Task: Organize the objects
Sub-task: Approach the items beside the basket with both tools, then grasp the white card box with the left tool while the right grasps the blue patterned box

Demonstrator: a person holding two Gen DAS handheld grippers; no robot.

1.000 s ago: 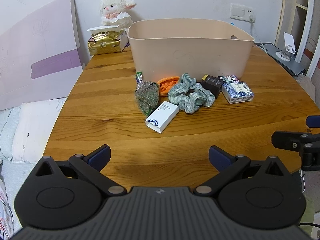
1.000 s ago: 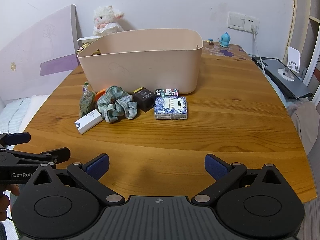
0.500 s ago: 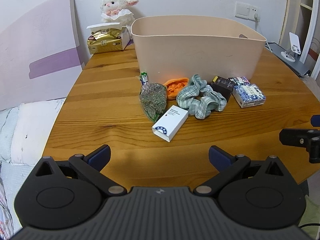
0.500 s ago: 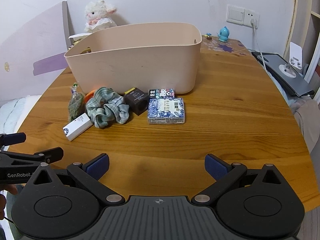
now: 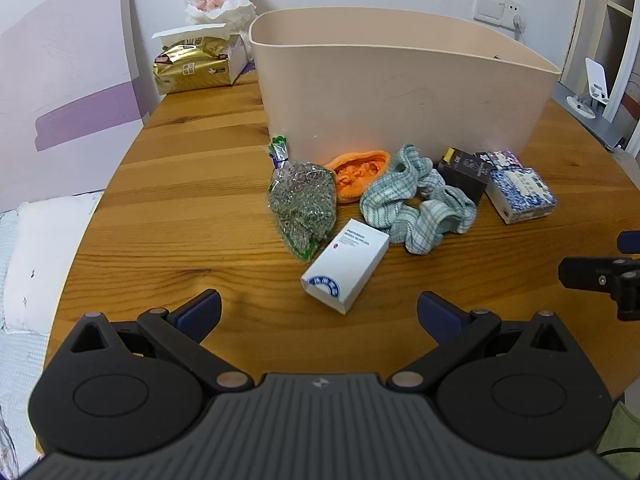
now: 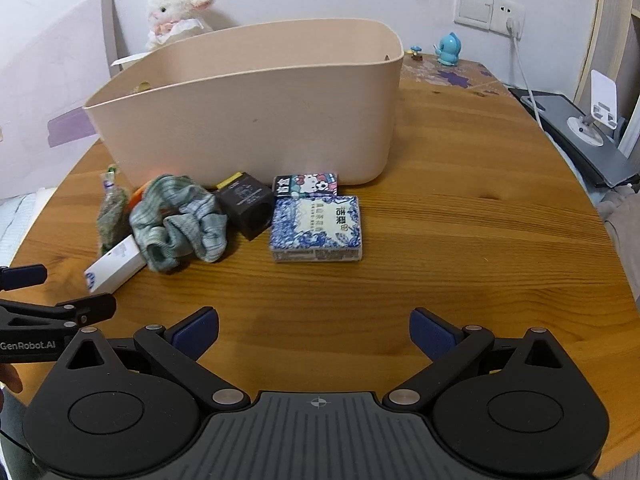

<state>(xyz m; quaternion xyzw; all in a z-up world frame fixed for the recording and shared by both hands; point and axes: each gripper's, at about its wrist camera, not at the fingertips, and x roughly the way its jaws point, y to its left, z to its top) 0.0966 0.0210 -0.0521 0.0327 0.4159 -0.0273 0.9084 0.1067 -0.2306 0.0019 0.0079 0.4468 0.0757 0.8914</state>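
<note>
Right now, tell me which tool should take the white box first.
Left. The white box lies straight ahead of the open left tool, nearest of the pile. For the right tool it sits far off to the left.

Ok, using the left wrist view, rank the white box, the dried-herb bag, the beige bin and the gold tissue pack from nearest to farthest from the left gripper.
From the open left gripper:
1. White box, just ahead, slightly right of centre.
2. Dried-herb bag, behind the box, a little left.
3. Beige bin, behind the loose clutter, centre-right.
4. Gold tissue pack, far left, by the wall.
</note>
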